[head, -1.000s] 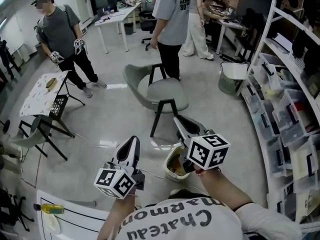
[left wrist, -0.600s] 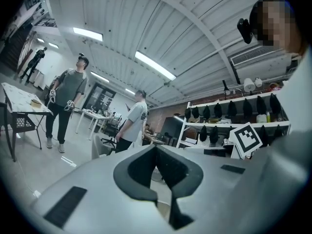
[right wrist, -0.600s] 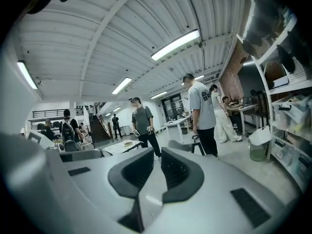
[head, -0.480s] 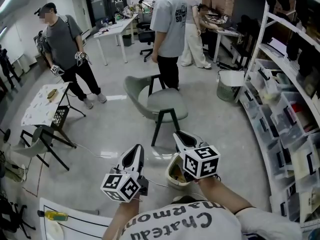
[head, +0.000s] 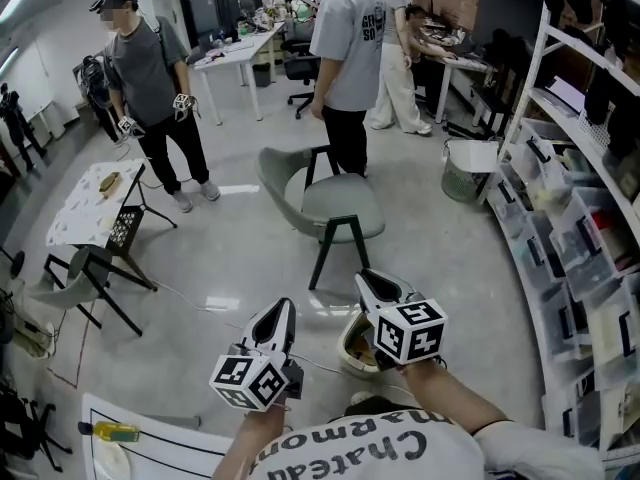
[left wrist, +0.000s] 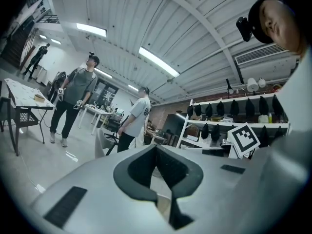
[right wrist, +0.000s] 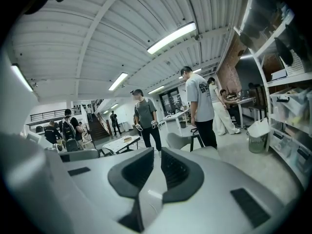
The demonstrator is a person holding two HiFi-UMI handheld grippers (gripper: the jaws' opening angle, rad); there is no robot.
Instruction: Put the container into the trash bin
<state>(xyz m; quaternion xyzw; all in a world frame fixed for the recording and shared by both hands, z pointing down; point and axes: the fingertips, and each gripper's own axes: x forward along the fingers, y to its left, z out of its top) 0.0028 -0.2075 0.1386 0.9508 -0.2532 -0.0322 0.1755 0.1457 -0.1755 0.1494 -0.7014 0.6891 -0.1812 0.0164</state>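
Note:
A whitish bowl-like container (head: pixel 353 346) with a dark, yellowish inside hangs just under my right gripper (head: pixel 372 284), partly hidden by its marker cube. In the right gripper view the jaws stand almost together around a thin pale sliver; the container's body is out of sight there. My left gripper (head: pixel 277 315) is beside it at the left, jaws closed on nothing. The trash bin (head: pixel 468 169), a mesh basket with a white liner, stands on the floor far ahead at the right, by the shelves. It also shows in the right gripper view as the trash bin (right wrist: pixel 257 135).
A grey chair (head: pixel 335 203) stands straight ahead between me and the bin. Shelving with boxes (head: pixel 575 228) lines the right side. A person (head: pixel 350 68) stands behind the chair, another person (head: pixel 150 98) at the left near a small folding table (head: pixel 90 203). A cable (head: pixel 200 303) runs over the floor.
The view has tipped slightly, so chair and bin sit a little lower. The person at the left has stepped to the right. Both grippers keep their pose, the container still under the right one.

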